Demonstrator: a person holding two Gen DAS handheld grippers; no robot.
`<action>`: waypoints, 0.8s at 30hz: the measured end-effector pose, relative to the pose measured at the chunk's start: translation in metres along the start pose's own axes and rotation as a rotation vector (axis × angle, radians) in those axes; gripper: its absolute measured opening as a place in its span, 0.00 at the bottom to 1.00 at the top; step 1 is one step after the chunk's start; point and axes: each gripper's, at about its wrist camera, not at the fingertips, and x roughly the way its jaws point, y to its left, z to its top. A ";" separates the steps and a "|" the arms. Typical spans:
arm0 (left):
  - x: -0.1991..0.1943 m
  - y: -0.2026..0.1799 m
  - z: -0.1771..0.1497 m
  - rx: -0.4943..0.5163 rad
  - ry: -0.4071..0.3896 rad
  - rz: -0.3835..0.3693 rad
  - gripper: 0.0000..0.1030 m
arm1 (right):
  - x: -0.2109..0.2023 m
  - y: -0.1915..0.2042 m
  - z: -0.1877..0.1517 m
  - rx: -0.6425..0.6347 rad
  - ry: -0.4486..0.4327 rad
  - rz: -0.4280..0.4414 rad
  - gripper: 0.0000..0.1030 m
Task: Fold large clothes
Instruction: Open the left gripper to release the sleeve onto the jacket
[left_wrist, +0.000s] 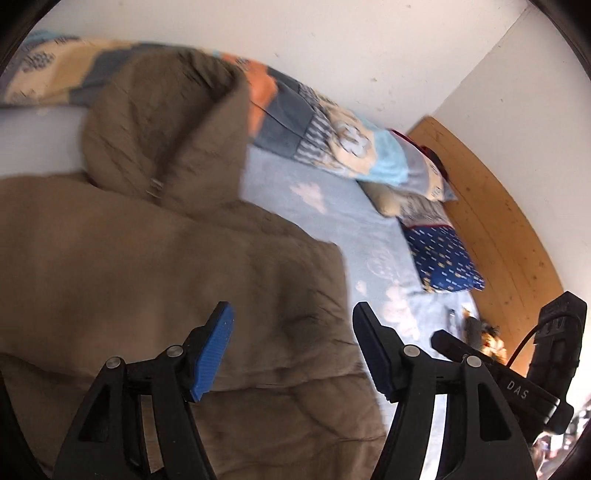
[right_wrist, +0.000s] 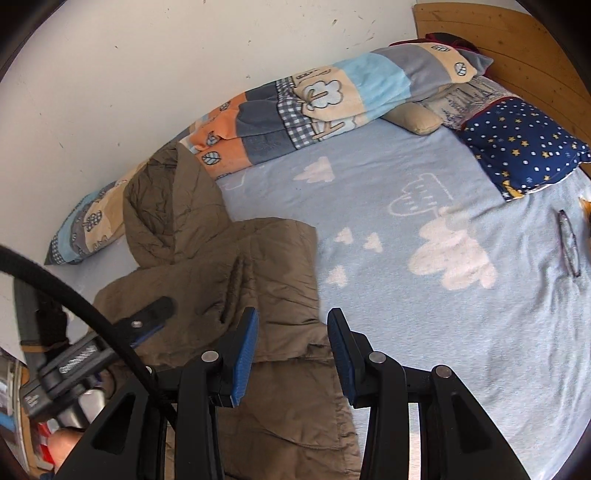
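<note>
A large brown hooded quilted jacket (left_wrist: 155, 266) lies on the bed, hood toward the wall. It also shows in the right wrist view (right_wrist: 236, 280), partly folded. My left gripper (left_wrist: 291, 350) is open and empty, hovering just above the jacket's right edge. My right gripper (right_wrist: 291, 354) is open and empty, above the jacket's lower right part. The left gripper also shows in the right wrist view (right_wrist: 147, 317), over the jacket's left side. The right gripper's body (left_wrist: 517, 373) shows at the right of the left wrist view.
The bed has a light blue cloud-print blanket (right_wrist: 424, 229). A rolled patchwork blanket (right_wrist: 295, 107) lies along the white wall. A dark blue star pillow (right_wrist: 524, 144) sits by the wooden headboard (right_wrist: 517, 48). Eyeglasses (right_wrist: 569, 243) lie at the right.
</note>
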 end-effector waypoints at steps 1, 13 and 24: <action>-0.009 0.010 0.003 0.005 -0.012 0.033 0.64 | 0.003 0.006 0.001 -0.004 0.002 0.016 0.41; -0.056 0.191 0.004 -0.063 0.013 0.364 0.64 | 0.059 0.080 -0.008 -0.134 0.052 0.062 0.38; -0.035 0.223 -0.006 -0.143 0.087 0.304 0.68 | 0.131 0.080 -0.027 -0.151 0.205 -0.045 0.38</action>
